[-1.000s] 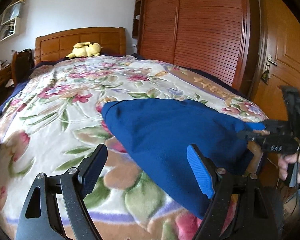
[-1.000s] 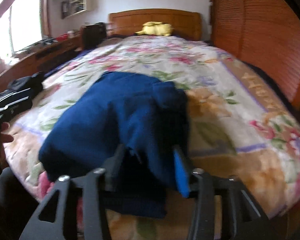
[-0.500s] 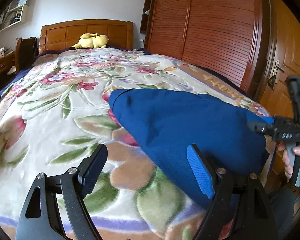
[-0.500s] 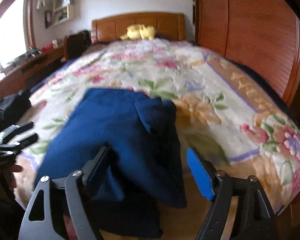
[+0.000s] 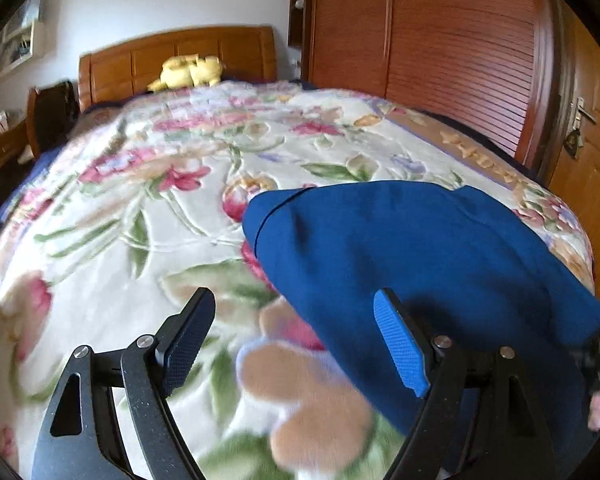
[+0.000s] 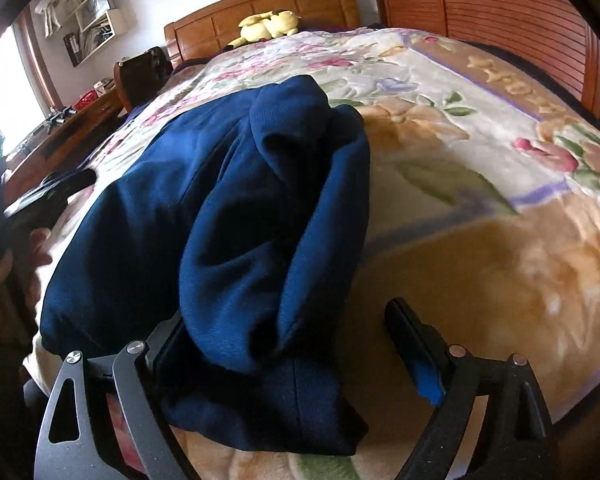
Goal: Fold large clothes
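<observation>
Garment (image 6: 228,216) lower centre — partly folded, bunched, untidy; left gripper (image 5: 296,344) and right gripper (image 6: 284,344) jaws apart, gripping nothing; more folds likely left

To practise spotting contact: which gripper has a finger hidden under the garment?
The right gripper: the blue garment drapes over one of its fingers, while the left gripper shows both fingers fully.

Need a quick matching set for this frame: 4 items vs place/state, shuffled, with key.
Items:
1. blue garment
2. yellow plush toy
3. left gripper
4. door handle

Place/state:
A. at the headboard
B. open, above the floral blanket
C. far right, on the wooden door
D. bunched on the bed's near end

Pairs: 1-D, 2-A, 3-B, 4-C
</observation>
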Demonstrator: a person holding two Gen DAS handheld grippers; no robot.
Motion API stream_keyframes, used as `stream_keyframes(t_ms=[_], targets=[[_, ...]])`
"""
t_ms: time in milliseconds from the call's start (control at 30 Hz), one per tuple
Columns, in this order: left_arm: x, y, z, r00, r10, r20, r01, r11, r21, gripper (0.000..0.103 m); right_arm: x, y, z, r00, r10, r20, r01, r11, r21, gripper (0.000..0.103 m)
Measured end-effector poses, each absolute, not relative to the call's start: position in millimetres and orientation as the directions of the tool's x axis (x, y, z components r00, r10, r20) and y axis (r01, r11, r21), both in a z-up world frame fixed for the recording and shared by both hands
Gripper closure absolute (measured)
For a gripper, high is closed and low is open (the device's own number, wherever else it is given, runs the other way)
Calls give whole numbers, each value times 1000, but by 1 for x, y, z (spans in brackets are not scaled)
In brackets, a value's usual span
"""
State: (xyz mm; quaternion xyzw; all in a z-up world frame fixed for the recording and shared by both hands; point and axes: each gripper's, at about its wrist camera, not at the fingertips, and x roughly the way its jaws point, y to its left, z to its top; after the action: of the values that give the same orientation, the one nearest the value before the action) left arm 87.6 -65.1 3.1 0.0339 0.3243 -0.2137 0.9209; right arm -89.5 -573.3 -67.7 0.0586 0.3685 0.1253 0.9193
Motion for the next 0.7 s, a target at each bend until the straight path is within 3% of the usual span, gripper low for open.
stream_keyframes(t_ms=[100, 133, 300, 400, 467, 567, 600, 667, 700], targets=[[114, -69, -6, 676, -374, -635, 407, 908, -101, 21, -85, -572, -70, 682, 321, -657, -230, 947, 224, 29], [119, -71, -8, 670, -380, -638, 409, 906, -111, 21, -88, -570, -71, 680, 349, -645, -253, 937, 240, 38], [148, -75, -18, 640, -366, -675, 387, 913, -128, 21, -89, -573, -74, 698, 362, -618, -278, 932, 232, 47], [163, -78, -23, 621, -379, -686, 392, 908, -146, 21, -88, -577, -75, 691, 399, -603, -305, 917, 258, 58], [171, -79, -28, 592, -399, -700, 396, 901, -178, 28, -91, -579, -74, 697, 413, -586, -327, 911, 253, 66], [177, -79, -31, 573, -425, -701, 401, 891, -212, 40, -96, -582, -74, 709, 425, -563, -347, 905, 247, 70], [177, -81, -31, 570, -428, -701, 415, 887, -204, 50, -96, -584, -75, 710, 431, -557, -350, 902, 252, 71], [178, -84, -32, 560, -429, -709, 425, 883, -198, 55, -95, -585, -75, 714, 440, -545, -356, 898, 259, 73], [179, -86, -32, 554, -434, -710, 431, 880, -201, 63, -94, -585, -75, 717, 440, -541, -359, 898, 254, 73]])
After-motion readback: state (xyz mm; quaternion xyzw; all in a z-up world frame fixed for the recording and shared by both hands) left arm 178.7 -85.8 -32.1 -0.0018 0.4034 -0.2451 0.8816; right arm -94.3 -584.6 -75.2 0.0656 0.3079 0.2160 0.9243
